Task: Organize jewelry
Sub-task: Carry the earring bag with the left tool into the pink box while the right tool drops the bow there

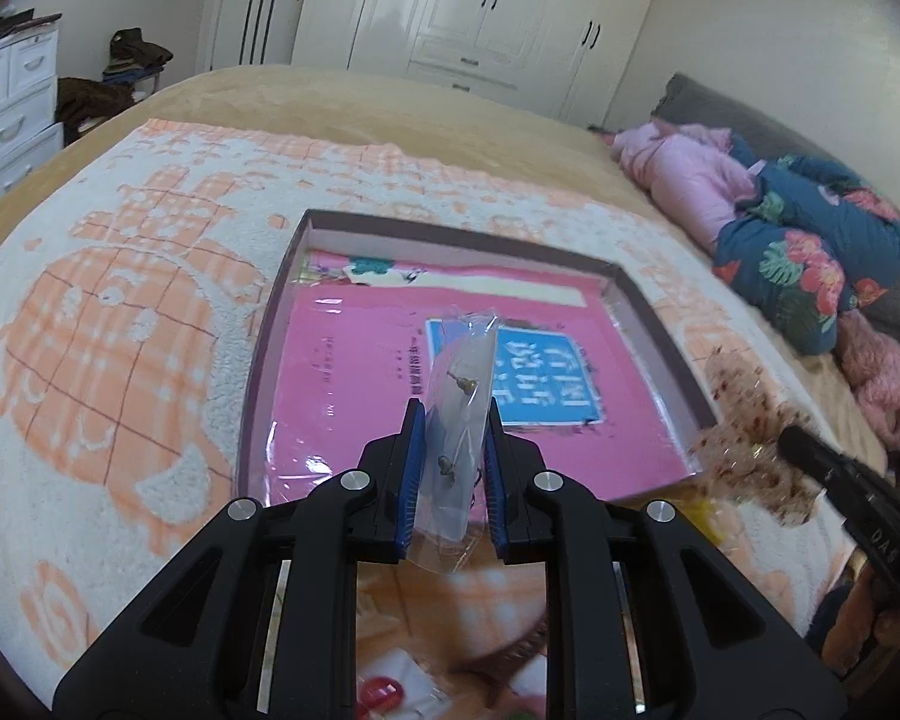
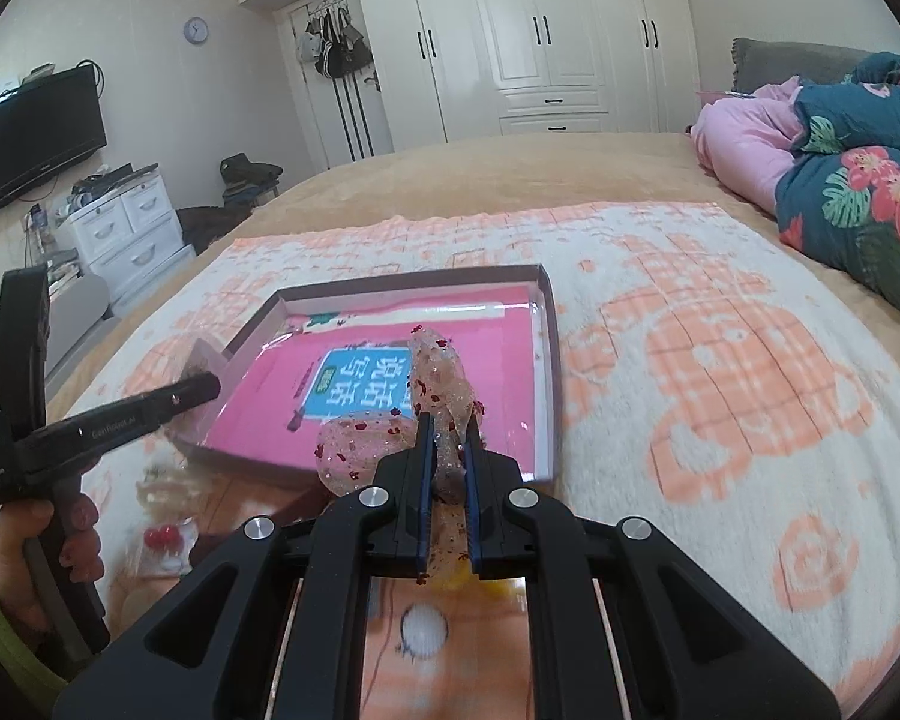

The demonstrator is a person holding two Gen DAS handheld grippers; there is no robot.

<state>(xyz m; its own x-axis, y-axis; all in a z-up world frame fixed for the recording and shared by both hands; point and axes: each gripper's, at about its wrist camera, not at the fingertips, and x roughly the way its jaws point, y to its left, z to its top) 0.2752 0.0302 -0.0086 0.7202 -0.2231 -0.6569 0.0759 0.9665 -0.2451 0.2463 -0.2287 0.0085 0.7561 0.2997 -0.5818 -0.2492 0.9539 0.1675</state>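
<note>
My left gripper (image 1: 453,414) is shut on a small clear plastic bag (image 1: 462,360) with tiny metal earring pieces inside. It holds the bag above the near part of a shallow dark-rimmed box (image 1: 450,234) that contains a pink book (image 1: 360,372). My right gripper (image 2: 448,426) is shut on a sheer glittery fabric piece with red flecks (image 2: 441,369), just above the box's near edge (image 2: 549,360). In the right wrist view, the left gripper (image 2: 207,389) reaches in from the left, held by a hand (image 2: 30,540). The right gripper (image 1: 810,453) and its glittery piece (image 1: 744,450) show at the right of the left wrist view.
The box lies on an orange-and-white towel (image 2: 720,360) spread over a bed. A packet with a red piece (image 2: 162,540) lies near the front edge. Pink and floral quilts (image 2: 858,192) are heaped at the right. White wardrobes (image 2: 540,36) and drawers (image 2: 126,228) stand behind.
</note>
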